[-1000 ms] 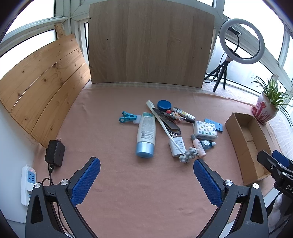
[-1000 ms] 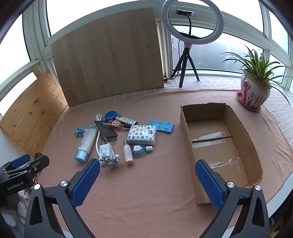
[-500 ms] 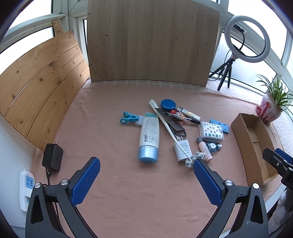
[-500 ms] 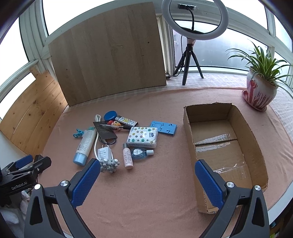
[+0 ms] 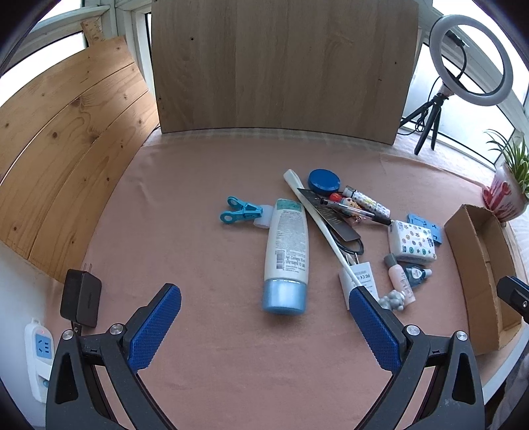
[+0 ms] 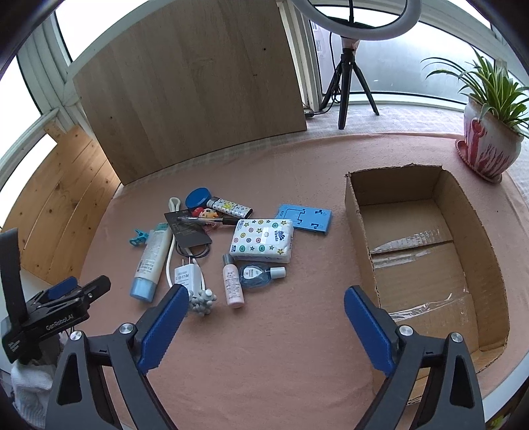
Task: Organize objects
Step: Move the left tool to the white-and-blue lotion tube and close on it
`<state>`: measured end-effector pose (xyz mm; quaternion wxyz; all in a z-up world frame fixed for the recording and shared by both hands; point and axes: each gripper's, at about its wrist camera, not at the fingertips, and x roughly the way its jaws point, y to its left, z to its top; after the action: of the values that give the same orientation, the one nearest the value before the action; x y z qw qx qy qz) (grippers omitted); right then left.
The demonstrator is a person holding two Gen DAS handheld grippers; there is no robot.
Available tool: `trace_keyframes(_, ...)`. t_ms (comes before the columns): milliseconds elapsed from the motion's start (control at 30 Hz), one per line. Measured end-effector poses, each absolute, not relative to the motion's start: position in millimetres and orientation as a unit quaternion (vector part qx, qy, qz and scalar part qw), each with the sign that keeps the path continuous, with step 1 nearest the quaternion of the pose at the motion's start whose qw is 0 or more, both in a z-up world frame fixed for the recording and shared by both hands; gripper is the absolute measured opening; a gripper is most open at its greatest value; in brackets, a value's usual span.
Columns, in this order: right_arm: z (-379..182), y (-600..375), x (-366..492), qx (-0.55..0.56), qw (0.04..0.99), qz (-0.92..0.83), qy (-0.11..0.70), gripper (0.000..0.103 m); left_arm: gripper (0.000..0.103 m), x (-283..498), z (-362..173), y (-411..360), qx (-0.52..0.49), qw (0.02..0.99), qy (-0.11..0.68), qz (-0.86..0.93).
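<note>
Both grippers hang over the near edge of the pink-covered surface with their jaws spread wide and nothing between them. Compared with a second ago, the left gripper has come forward and lower: the lotion tube now lies just beyond its blue pads and looms larger, and its right pad now covers part of the white charger. The right gripper has likewise pushed in, so the cardboard box on the right fills more of its view and the ring light at the far side is cut off at the top. None of the clutter has shifted: the tissue pack, pink bottle, small blue bottle, blue clip and round blue lid lie in the same heap left of the box, which holds nothing. A potted plant stands at the far right.
</note>
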<state>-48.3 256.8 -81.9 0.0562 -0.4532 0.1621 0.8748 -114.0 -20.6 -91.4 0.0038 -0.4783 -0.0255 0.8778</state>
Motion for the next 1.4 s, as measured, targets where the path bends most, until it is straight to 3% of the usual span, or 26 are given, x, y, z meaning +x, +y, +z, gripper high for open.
trace_keyframes(500, -82, 270, -40, -0.456, 0.075, 0.869, 0.178, 0.093, 0.086, -195, -157, -11, -0.548, 0.021, -0.023, 0.836)
trace_keyframes(600, -83, 271, -40, -0.458, 0.076, 0.867, 0.181, 0.093, 0.079, -199, -167, -8, -0.558, 0.028, -0.024, 0.829)
trace_keyframes(767, -83, 269, -41, -0.459, 0.075, 0.867, 0.179, 0.093, 0.053, -200, -179, -9, -0.571, 0.046, -0.061, 0.817)
trace_keyframes(800, -84, 269, -41, -0.459, 0.074, 0.867, 0.178, 0.093, 0.052, -200, -180, -9, -0.572, 0.049, -0.065, 0.816)
trace_keyframes(1400, -100, 241, -52, -0.478, 0.033, 0.862, 0.168, 0.093, 0.050, -108, -183, -10, -0.561, 0.042, -0.136, 0.815)
